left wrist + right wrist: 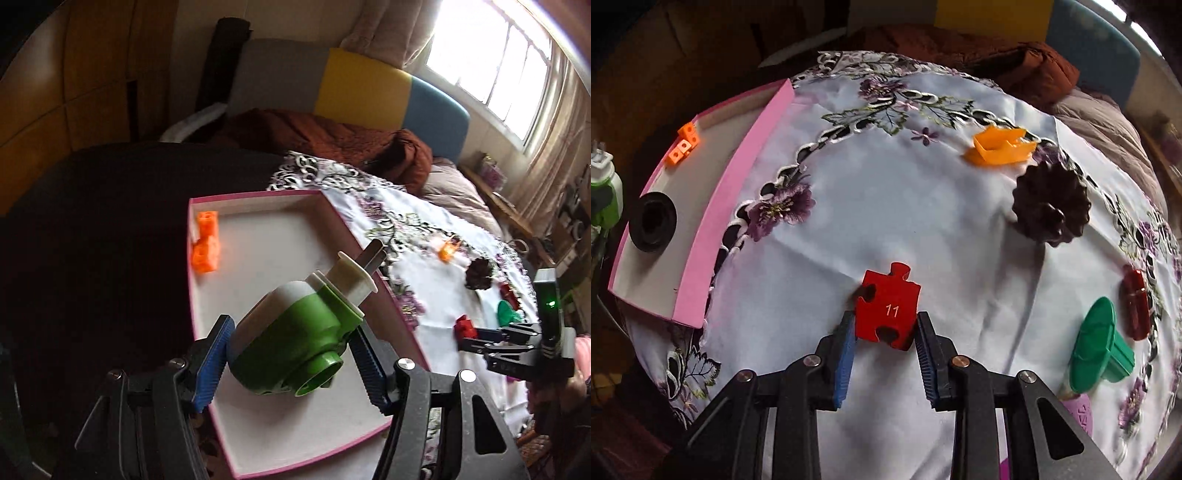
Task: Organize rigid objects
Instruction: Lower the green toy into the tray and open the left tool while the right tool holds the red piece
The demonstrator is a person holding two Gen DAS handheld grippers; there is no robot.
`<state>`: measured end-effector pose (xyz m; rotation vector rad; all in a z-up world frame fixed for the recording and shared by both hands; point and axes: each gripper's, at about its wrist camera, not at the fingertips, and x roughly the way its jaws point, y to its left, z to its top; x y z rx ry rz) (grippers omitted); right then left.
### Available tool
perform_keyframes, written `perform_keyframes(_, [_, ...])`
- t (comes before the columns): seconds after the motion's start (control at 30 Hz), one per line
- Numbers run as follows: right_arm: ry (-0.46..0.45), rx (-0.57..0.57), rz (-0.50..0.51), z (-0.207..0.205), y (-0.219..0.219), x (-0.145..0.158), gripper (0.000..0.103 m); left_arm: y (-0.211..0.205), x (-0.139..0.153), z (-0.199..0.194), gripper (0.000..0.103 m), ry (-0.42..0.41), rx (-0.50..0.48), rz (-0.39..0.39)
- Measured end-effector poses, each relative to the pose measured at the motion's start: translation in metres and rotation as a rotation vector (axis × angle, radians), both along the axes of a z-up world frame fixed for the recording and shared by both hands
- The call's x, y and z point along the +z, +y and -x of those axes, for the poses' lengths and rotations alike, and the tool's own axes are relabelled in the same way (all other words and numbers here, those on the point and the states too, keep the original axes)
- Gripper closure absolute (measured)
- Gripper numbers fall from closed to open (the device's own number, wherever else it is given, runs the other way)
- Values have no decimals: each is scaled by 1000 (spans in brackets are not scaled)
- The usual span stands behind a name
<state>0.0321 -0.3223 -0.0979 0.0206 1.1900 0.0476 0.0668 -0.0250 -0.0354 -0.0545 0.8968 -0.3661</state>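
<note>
While my left gripper (291, 354) pinches the green-and-white plastic plug-in device with two metal prongs (299, 325) between its blue ribbed pads, it hangs over the shallow pink-rimmed white tray (258, 443). Right gripper (886, 354) is clamped on the flat red puzzle piece marked 11 (888, 310), held above the white embroidered cloth (886, 192).

Left view only: both jaws on the plug device, plus the right gripper from the side. Right view only: a black round ring-shaped part (653, 221) inside the tray, a lilac item (1080, 410) at the edge, partly hidden. It catches just a sliver of the plug device at the far left.

Count, right view: one orange linked-cube piece (684, 142) in the tray; on the cloth, one orange open box-like shape (1001, 146), one dark brown fluted mould (1051, 203), one dark red oblong piece (1136, 304), one green flanged plastic piece (1097, 350).
</note>
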Motion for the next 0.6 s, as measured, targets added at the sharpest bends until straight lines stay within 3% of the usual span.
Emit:
perform_keyframes(0.27, [-39,-4,-34,2,-3,0,71,1,-6,1,39,19,10,-22])
perform_keyframes(0.43, [-49,-5,-36,1,-7,2,71,15,-11,-9,39,89,36,61])
perform_keyframes(0.6, [-50,1,-23,1,-5,1,71,25,-8,-26,39,99,65,105])
